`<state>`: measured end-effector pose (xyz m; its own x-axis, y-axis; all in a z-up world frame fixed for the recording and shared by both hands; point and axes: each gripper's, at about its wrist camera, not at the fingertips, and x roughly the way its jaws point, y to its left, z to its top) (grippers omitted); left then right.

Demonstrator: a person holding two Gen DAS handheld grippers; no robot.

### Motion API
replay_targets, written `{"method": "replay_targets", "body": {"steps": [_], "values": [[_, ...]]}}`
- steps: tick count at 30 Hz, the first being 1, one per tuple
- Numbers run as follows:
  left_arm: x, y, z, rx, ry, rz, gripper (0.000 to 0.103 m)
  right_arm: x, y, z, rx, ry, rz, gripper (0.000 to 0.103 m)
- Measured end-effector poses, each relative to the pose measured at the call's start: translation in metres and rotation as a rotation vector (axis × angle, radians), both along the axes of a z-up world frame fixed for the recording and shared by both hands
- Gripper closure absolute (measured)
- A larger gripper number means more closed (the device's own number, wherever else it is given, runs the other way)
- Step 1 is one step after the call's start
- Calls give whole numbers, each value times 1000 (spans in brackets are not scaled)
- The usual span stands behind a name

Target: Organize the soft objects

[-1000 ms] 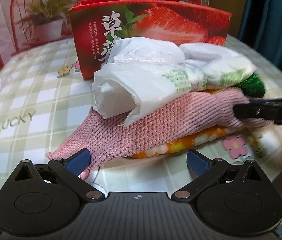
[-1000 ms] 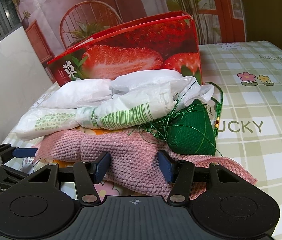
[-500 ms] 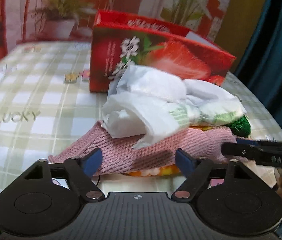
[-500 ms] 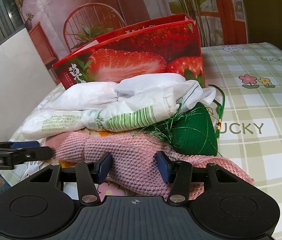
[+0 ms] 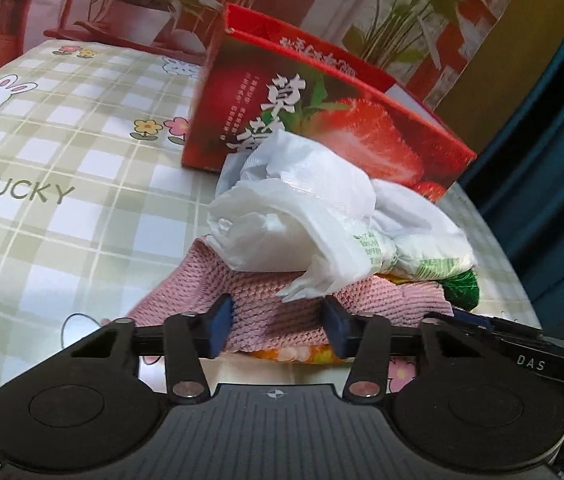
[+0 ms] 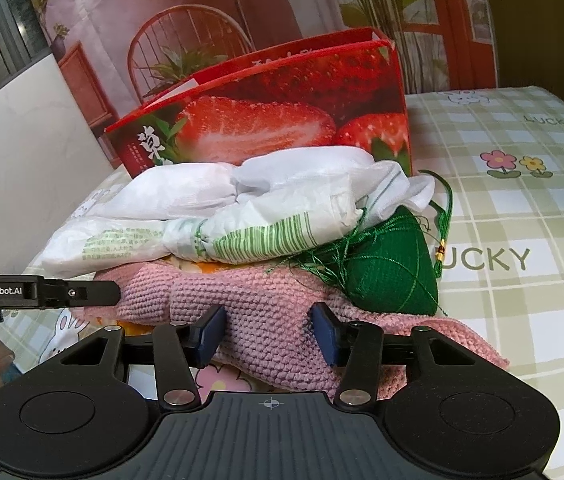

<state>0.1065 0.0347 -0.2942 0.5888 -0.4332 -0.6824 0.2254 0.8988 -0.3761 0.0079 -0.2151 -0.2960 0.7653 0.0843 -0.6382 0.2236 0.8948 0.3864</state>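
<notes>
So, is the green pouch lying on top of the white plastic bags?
No, the green pouch sits on the pink knitted cloth, beside the white plastic bags.

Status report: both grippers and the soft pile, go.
Left gripper just closing on pink knit cloth. Right gripper gripping it too. Bags, green pouch stacked on top.

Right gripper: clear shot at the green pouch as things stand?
Probably yes. The green pouch sits exposed on the pink cloth, just ahead-right of the right gripper; only the plastic bag overlaps its top edge.
</notes>
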Motion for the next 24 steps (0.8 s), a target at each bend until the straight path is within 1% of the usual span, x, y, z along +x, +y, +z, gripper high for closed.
{"method": "replay_targets", "body": {"steps": [4,8,12,14,16,18,21,24], "values": [[-7,0,8,26,-27,-10,59,-1,1,6,5,-12,13,65],[-16,-2,19,42,-56,-23,59,-4,4,15,-12,-29,16,69],[-23,-5,29,61,-91,-30,59,-11,7,28,-33,-63,21,72],[-27,-5,32,69,-101,-29,59,-14,10,36,-54,-87,33,75],[-28,-4,34,72,-104,-27,59,-17,14,43,-68,-112,55,78],[-29,-4,34,76,-105,-22,58,-20,19,49,-85,-131,78,79],[-29,-3,35,88,-102,-14,56,-21,25,55,-99,-145,105,80],[-27,-3,30,88,-77,-23,54,-21,26,55,-95,-144,110,80]]}}
